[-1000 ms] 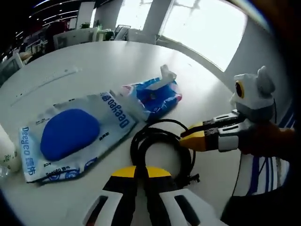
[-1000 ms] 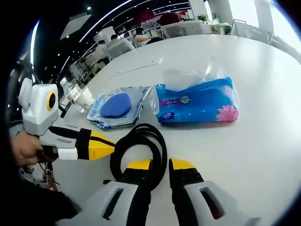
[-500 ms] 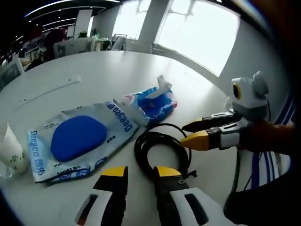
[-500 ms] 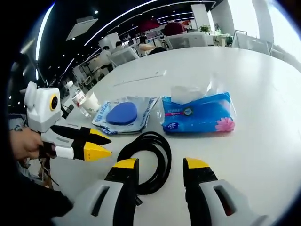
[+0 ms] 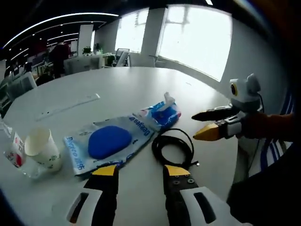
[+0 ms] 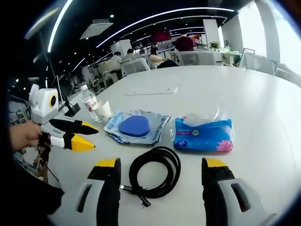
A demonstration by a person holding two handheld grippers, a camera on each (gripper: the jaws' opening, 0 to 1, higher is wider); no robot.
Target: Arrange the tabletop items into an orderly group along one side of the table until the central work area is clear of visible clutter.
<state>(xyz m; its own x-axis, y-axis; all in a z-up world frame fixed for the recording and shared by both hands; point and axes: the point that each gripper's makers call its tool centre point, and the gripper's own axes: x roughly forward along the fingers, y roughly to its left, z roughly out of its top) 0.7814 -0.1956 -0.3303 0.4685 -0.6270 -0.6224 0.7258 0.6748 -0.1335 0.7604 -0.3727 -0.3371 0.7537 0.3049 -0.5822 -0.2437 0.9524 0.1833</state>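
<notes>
White worktop (image 6: 244, 94) carries one coiled black cable (image 6: 154, 176) between our right gripper (image 6: 161, 169)'s wide, empty jaws; two wipe packs (image 6: 137, 127) beyond; left gripper (image 5: 140, 171) open too.

Both pulling back from coiled black cable (image 6: 155, 178), now lying free on white table (image 6: 263, 136). Right gripper (image 6: 162, 176) jaws spreading wide, no longer pinching coil's near edge. Left gripper (image 5: 138, 173) jaws parting too, backing off. Paper cup (image 5: 41, 149) and bottle (image 6: 88, 101) coming into view at far left.
</notes>
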